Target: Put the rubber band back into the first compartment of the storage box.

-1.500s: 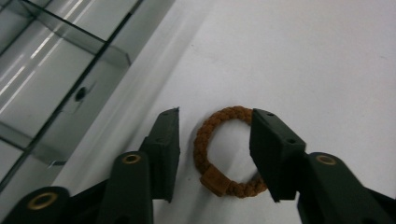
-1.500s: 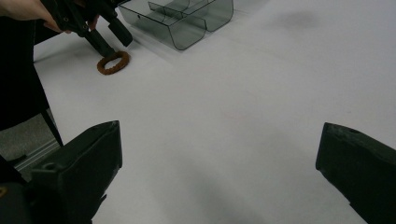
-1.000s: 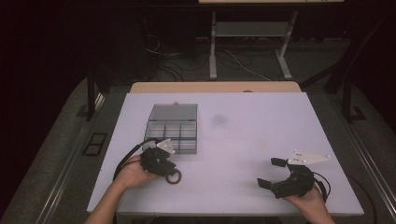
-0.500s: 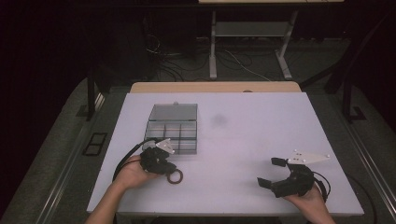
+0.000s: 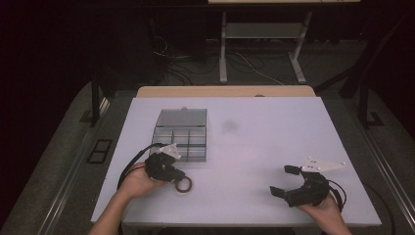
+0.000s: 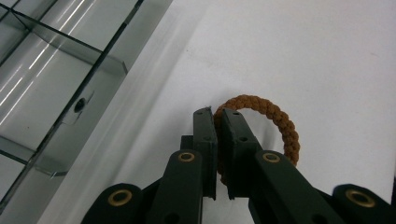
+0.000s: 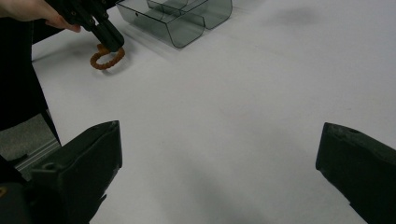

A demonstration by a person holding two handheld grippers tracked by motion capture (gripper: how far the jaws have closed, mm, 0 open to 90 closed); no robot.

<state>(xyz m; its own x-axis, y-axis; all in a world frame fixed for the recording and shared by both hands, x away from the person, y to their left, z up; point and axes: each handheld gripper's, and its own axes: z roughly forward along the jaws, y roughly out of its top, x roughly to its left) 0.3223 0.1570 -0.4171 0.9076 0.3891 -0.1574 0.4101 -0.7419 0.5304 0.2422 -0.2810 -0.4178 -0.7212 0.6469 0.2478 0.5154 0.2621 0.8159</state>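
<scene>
On white table [image 5: 244, 142], near front left corner: brown braided ring [image 6: 275, 119] lying flat, just beside clear compartment box [image 5: 182, 133]. Left gripper [image 6: 217, 114] pinched tight on ring's near strand, jaws having just finished closing. Right gripper [image 5: 283, 181] well apart at front right, jaws spread wide, nothing between them.

No text, label, brand, number or sign could be read anywhere in the views.
</scene>
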